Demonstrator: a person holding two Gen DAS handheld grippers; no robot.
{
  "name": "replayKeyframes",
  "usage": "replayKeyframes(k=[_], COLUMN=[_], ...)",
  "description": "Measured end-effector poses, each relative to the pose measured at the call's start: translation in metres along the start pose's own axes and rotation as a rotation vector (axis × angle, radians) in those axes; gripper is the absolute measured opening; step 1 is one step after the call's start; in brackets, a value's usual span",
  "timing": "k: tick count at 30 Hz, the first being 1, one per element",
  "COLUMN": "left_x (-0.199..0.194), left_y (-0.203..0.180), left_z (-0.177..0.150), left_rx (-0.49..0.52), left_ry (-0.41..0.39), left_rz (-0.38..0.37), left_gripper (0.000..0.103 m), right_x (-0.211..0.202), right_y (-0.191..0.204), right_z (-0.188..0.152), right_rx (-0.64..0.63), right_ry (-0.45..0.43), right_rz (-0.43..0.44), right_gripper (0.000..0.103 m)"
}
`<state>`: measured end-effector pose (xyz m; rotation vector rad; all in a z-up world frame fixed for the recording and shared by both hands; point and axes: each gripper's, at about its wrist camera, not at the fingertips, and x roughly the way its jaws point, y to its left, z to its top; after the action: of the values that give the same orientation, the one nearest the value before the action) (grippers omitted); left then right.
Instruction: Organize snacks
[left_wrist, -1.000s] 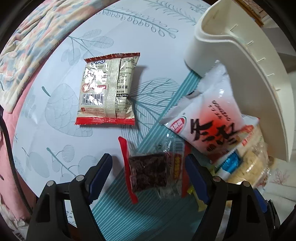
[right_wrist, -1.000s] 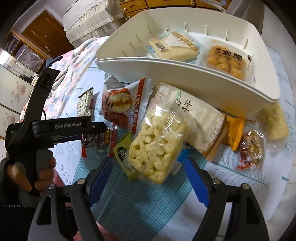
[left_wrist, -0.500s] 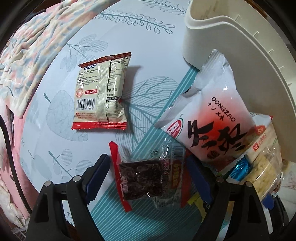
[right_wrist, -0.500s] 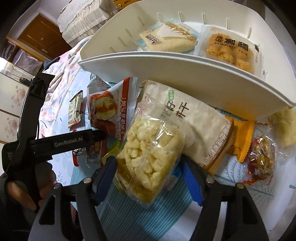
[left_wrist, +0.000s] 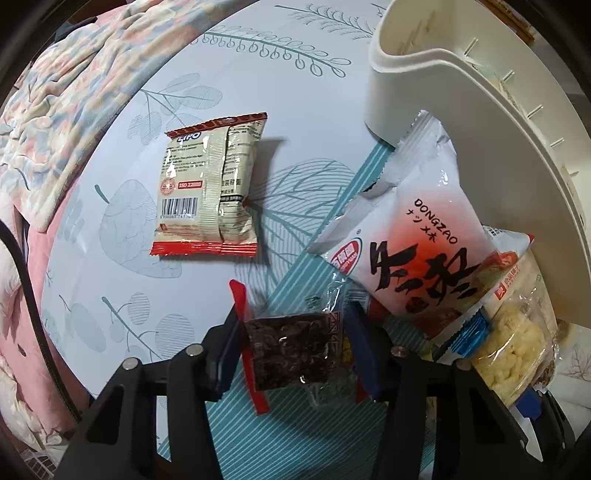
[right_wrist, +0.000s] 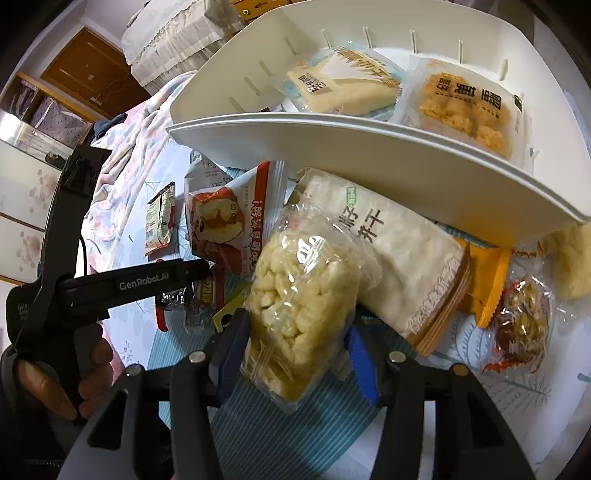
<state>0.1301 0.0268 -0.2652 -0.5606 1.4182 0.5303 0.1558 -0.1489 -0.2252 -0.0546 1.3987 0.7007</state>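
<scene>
The left gripper (left_wrist: 291, 350) is pointed down at the table, and its jaws are closing on a clear packet of dark dried fruit with red end seals (left_wrist: 291, 360); the blue pads (left_wrist: 227, 354) are seen against both sides of the packet, which lies on the teal striped band of the leaf-printed tablecloth (left_wrist: 110, 221). Beyond it, apart from the rest, a beige LIFO packet with red seals (left_wrist: 208, 188) lies back side up. To the right, a white and red DONGZAO packet (left_wrist: 413, 251) lies tilted with its top corner against the wall of a white plastic bin (left_wrist: 406, 107). The right gripper (right_wrist: 299, 350) is angled down, and its jaws are closing on a clear bag of pale puffed rice cake (right_wrist: 303, 295), whose lower part is pressed between the 2 blue pads (right_wrist: 360, 365). That bag lies over a white cracker packet (right_wrist: 406, 258), beside a packet with a baked apple picture (right_wrist: 225, 225). 2 packets are already inside the bin (right_wrist: 332, 147): a pale sponge cake (right_wrist: 343, 88) and an orange crisp snack (right_wrist: 469, 110). At the left of the right wrist view, a hand (right_wrist: 66, 384) is seen around the handle of the other gripper
</scene>
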Motion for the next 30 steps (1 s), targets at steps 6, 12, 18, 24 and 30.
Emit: replayKeyframes(k=[6,12,18,24,30], left_x=[0.0,0.001,0.0,-0.019,-0.065], left_y=[0.009,0.019,0.038,0.055,0.055], left_z=[-0.003,-0.01,-0.018,-0.026,-0.028], left_rx=[0.003,0.004,-0.018,-0.019,0.003], left_ry=[0.009,0.043,0.106,0.126,0.085], left_rz=[-0.02,-0.039,-0.055,-0.044,-0.085], left_gripper=[0.047,0.046,0.045,0.044,0.044], right_x=[-0.001,-0.002,-0.008,-0.025,-0.054], right_y=[0.002,0.008,0.019,0.035,0.044], right_z=[-0.004,-0.012,-0.013,-0.008,0.005], right_rx=[0.021,0.048,0.038,-0.003,-0.04], right_ry=[0.018,0.038,0.037,-0.001,-0.079], right_rz=[0.003,0.03,0.05,0.072,0.089], right_gripper=[0.051,0.051,0.051,0.051,0.051])
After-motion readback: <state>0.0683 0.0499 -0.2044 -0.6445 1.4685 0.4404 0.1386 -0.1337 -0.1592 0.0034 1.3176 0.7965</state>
